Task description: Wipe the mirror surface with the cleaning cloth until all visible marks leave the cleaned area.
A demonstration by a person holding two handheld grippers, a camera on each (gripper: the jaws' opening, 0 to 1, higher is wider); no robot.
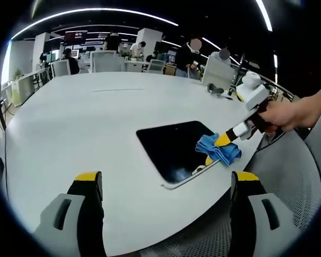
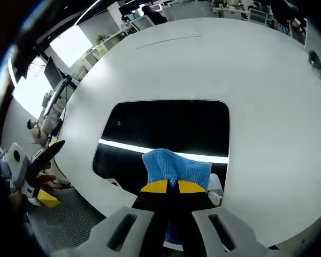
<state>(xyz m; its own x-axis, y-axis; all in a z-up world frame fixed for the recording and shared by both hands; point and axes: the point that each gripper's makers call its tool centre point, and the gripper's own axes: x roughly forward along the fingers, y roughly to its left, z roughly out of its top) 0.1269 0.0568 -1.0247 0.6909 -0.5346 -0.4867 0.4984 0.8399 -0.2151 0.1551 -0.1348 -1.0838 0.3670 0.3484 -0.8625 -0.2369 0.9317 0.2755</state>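
Observation:
A dark rectangular mirror (image 1: 174, 147) (image 2: 166, 131) lies flat on the white table (image 1: 85, 123), near its edge. A blue cleaning cloth (image 1: 218, 150) (image 2: 174, 166) rests on the mirror's near side. My right gripper (image 2: 167, 187) is shut on the cloth and presses it onto the glass; in the left gripper view this gripper (image 1: 215, 149) comes in from the right, held by a hand (image 1: 283, 115). My left gripper (image 1: 166, 184) hovers above the table with its jaws wide apart and nothing between them. It also appears at the left edge of the right gripper view (image 2: 40, 158).
The table (image 2: 267, 91) is large and round-edged, with grey mesh chairs (image 1: 289, 182) at its near side. Office chairs (image 1: 107, 61), desks and several people stand at the far end. A small dark object (image 1: 216, 89) lies near the table's far right rim.

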